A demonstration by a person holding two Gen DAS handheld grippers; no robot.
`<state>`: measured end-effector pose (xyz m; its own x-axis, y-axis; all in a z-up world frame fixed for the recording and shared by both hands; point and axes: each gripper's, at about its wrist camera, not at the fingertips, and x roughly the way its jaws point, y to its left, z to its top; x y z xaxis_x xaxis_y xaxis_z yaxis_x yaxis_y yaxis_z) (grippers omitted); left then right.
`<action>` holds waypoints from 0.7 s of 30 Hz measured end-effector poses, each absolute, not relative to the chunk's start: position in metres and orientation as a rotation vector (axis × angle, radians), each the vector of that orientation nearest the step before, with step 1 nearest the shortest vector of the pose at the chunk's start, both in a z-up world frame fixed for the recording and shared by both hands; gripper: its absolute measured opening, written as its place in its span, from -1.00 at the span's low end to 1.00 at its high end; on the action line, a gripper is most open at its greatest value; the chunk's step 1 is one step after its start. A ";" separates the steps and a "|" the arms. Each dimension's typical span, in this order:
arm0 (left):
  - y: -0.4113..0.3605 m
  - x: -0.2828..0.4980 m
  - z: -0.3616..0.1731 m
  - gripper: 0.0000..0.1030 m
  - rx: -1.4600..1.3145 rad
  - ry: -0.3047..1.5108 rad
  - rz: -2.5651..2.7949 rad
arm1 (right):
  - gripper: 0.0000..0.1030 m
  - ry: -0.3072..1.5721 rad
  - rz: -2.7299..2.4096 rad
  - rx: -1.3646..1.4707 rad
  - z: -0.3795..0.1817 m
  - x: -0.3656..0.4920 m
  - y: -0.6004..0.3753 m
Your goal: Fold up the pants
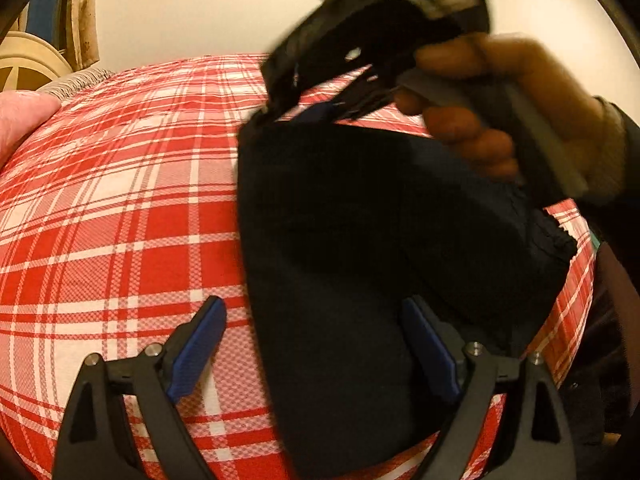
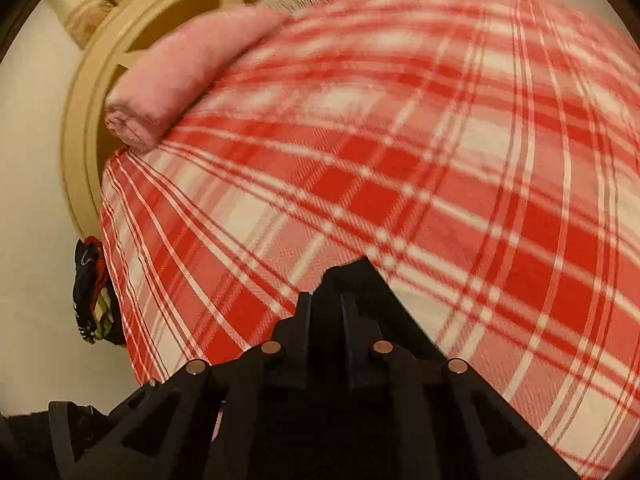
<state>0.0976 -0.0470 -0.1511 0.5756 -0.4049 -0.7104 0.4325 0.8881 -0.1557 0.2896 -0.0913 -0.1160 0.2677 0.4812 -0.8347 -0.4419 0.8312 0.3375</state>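
Left wrist view: the left gripper (image 1: 316, 354) stands released, jaws wide, one blue pad at 7 o'clock over the plaid bedcover (image 1: 120, 208) and the other at 5 o'clock over the pants (image 1: 340, 240). It grips nothing. The dark pants occupy the centre and run from 12 o'clock down to 6 o'clock. At 1 o'clock, a hand (image 1: 500, 120) carries the right gripper (image 1: 276, 108), blurred, with its tip at the upper corner of the pants. It appears clenched on that corner.

Procedure, judged from this layout: the lifted corner should travel across in one smooth arc while the lower cloth stays flat. The left gripper, angled downward, is placed to pin or take the near edge.

Right wrist view: the right gripper (image 2: 326, 300) points steeply down at 6 o'clock, fingers drawn close together with dark cloth of the pants (image 2: 352, 270) pinched between them and peaking just beyond the tips. The bedcover (image 2: 400, 160) fills the frame, smeared. A pink rolled cloth (image 2: 180, 80) lies at 10 o'clock against a beige bed frame (image 2: 80, 140).
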 end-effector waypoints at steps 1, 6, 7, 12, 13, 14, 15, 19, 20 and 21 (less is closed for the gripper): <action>-0.047 0.097 -0.152 0.83 0.037 0.821 -0.493 | -0.76 1.169 0.606 0.049 -0.128 0.296 -0.093; -0.053 0.096 -0.155 0.91 0.066 0.793 -0.490 | -0.57 1.155 0.637 0.133 -0.137 0.296 -0.104; -0.053 0.096 -0.155 0.91 0.068 0.792 -0.490 | -0.41 1.142 0.620 0.139 -0.132 0.291 -0.109; -0.050 0.098 -0.148 0.91 0.061 0.803 -0.482 | 0.08 0.972 0.529 0.200 -0.088 0.224 -0.181; -0.051 0.097 -0.144 0.91 0.062 0.783 -0.476 | 0.08 0.951 0.510 0.199 -0.081 0.209 -0.196; -0.051 0.097 -0.141 0.91 0.059 0.772 -0.475 | 0.08 0.936 0.488 0.200 -0.078 0.191 -0.214; -0.052 0.096 -0.137 0.91 0.061 0.766 -0.515 | 0.08 0.922 0.450 0.196 -0.075 0.173 -0.233; -0.068 0.101 -0.133 0.91 0.113 0.758 -0.532 | 0.08 0.972 0.346 0.241 -0.095 0.136 -0.287; -0.072 0.102 -0.135 0.91 0.124 0.763 -0.534 | 0.07 1.008 0.313 0.247 -0.109 0.133 -0.298; -0.077 0.105 -0.138 0.91 0.135 0.775 -0.534 | 0.05 1.009 0.304 0.248 -0.116 0.130 -0.304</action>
<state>0.1049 -0.0768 -0.1378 0.5895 -0.4087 -0.6968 0.5056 0.8594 -0.0762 0.1301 -0.3038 -0.1160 0.4970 0.3618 -0.7887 -0.1348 0.9301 0.3417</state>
